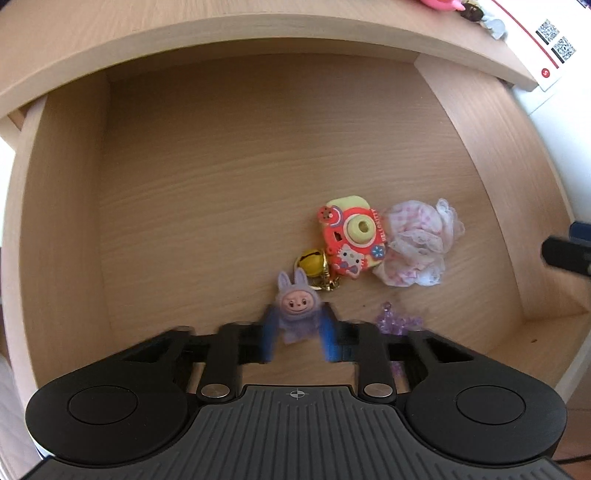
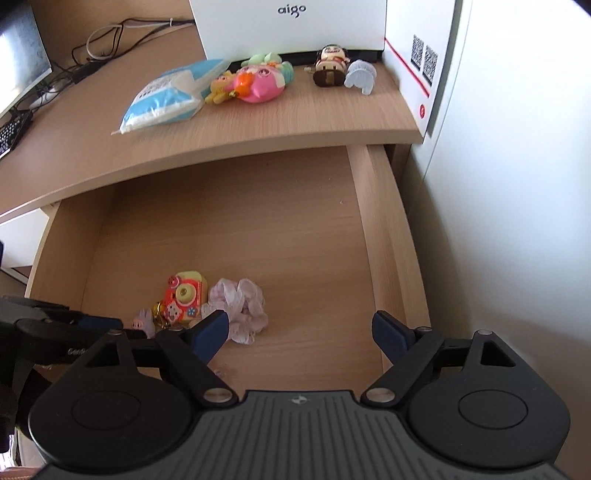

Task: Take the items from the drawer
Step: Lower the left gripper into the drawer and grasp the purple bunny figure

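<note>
The wooden drawer (image 1: 62, 221) is pulled out below the desk top. My left gripper (image 1: 298, 334) has its blue fingers pressed on both sides of a small purple bunny figure (image 1: 297, 314) near the drawer's front. Just beyond it lie a gold bell (image 1: 313, 261), a red and yellow toy camera (image 1: 351, 236), a pink and white scrunchie (image 1: 421, 243) and purple beads (image 1: 399, 320). My right gripper (image 2: 299, 321) hangs open above the front right of the drawer (image 2: 388, 240), holding nothing. From that side the bunny figure (image 2: 142, 322) is partly hidden behind the left gripper (image 2: 92, 323).
On the desk top (image 2: 277, 125) lie a blue and white packet (image 2: 166, 98), a pink plush toy (image 2: 258, 83), a small figurine (image 2: 331, 64) and a pale hair claw (image 2: 360, 76), in front of a white box (image 2: 295, 26). A white wall (image 2: 517, 221) runs along the right.
</note>
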